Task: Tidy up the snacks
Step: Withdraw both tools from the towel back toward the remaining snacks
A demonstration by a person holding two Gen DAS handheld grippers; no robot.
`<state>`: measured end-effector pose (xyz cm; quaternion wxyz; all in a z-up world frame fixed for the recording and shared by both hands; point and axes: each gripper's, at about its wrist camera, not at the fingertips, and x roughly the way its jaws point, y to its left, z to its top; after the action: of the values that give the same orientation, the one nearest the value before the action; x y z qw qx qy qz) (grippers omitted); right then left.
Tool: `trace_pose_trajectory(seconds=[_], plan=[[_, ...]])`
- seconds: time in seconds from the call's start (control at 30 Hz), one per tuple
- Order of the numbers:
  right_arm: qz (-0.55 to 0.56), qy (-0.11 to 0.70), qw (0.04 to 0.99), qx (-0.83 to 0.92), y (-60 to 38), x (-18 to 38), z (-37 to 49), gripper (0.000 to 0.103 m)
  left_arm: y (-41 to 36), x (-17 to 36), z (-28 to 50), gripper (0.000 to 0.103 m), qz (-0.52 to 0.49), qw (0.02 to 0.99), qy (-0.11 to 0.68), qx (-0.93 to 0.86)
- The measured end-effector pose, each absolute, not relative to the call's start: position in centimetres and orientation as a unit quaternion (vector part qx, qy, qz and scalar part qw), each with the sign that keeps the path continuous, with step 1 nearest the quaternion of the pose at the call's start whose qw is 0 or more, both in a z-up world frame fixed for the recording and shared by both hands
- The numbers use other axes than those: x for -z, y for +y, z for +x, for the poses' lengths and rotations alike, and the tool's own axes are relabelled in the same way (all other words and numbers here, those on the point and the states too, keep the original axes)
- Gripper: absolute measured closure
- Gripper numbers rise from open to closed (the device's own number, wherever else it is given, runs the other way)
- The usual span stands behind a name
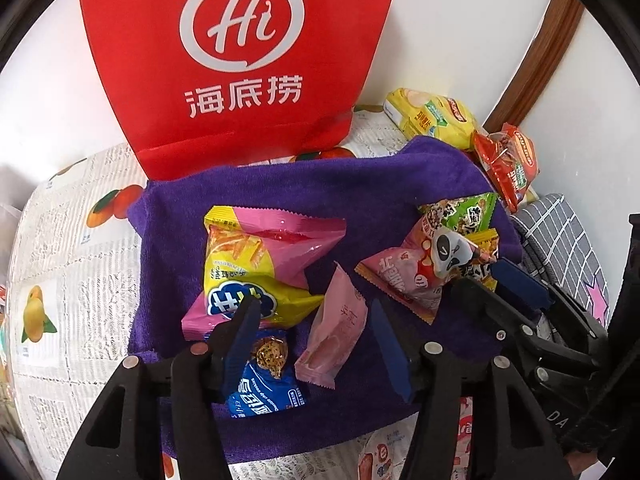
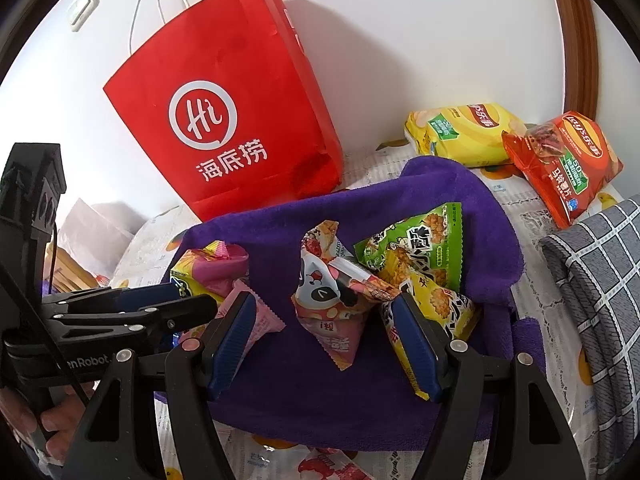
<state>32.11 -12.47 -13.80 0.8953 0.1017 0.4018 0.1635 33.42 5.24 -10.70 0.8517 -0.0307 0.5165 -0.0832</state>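
Observation:
Several snack packets lie on a purple towel [image 1: 360,188]. In the left wrist view my left gripper [image 1: 316,324] is open over a small pale pink packet [image 1: 334,344], with a blue cookie packet [image 1: 266,380] and a yellow-pink chip bag [image 1: 256,264] beside its left finger. My right gripper [image 2: 324,324] is open around a pink panda packet [image 2: 328,300]; green [image 2: 420,244] and yellow [image 2: 436,304] rice-cracker packets lie by its right finger. The right gripper [image 1: 516,292] also shows at the right of the left wrist view.
A red paper bag [image 2: 224,120] stands against the white wall behind the towel. Yellow [image 2: 464,132] and red [image 2: 564,164] chip bags lie at the back right. A grey checked cloth [image 2: 600,280] is at the right. The table has a fruit-print cover [image 1: 72,280].

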Motion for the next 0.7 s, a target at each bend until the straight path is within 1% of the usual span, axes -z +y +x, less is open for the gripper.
trace_pose_trajectory(seconds=[0.3,0.7], plan=[[0.126,0.401,0.891,-0.172,-12.8,13.3,31.7,0.032,6.5,8.9,33.0,0.045,-0.054,0.862,0.496,0.084],[0.11,0.399,0.897,-0.158,-12.9,11.2,28.6,0.032,7.4,7.3,32.4,0.044,-0.058,0.867,0.489,0.075]])
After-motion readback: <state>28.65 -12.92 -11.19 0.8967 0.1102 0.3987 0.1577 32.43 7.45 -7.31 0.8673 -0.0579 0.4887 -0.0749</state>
